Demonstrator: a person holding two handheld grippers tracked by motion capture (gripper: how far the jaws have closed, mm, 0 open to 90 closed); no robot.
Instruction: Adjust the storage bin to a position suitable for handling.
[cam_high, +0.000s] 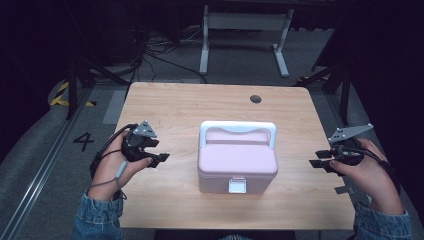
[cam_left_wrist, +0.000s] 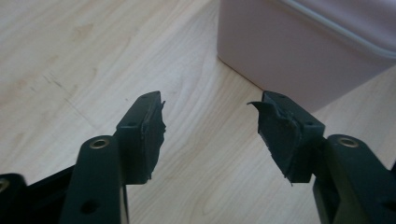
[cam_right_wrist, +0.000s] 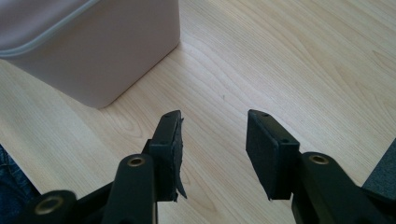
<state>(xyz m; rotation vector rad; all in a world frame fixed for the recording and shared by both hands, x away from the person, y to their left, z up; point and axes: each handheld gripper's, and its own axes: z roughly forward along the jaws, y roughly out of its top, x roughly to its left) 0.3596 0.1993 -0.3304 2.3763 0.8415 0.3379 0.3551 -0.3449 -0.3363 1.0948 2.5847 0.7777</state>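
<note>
A pink lidded box (cam_high: 237, 162) with a white handle (cam_high: 238, 128) and a white front latch (cam_high: 237, 185) sits shut in the middle of the wooden table (cam_high: 190, 107). My left gripper (cam_high: 159, 160) hovers to the box's left, open and holding nothing; its own view has the box's pink wall (cam_left_wrist: 299, 51) just beyond the left gripper's tips (cam_left_wrist: 210, 126). My right gripper (cam_high: 318, 158) hangs to the box's right, open and holding nothing. In the right gripper view the right gripper (cam_right_wrist: 214, 140) points at bare wood with the box's corner (cam_right_wrist: 93, 51) at the upper left.
A round cable hole (cam_high: 255, 98) lies in the tabletop at the far right. Beyond the table stand a white frame (cam_high: 245, 30) and loose cables (cam_high: 155, 47) on the grey floor. A floor mark "4" (cam_high: 83, 141) is at the left. Bare wood surrounds the box.
</note>
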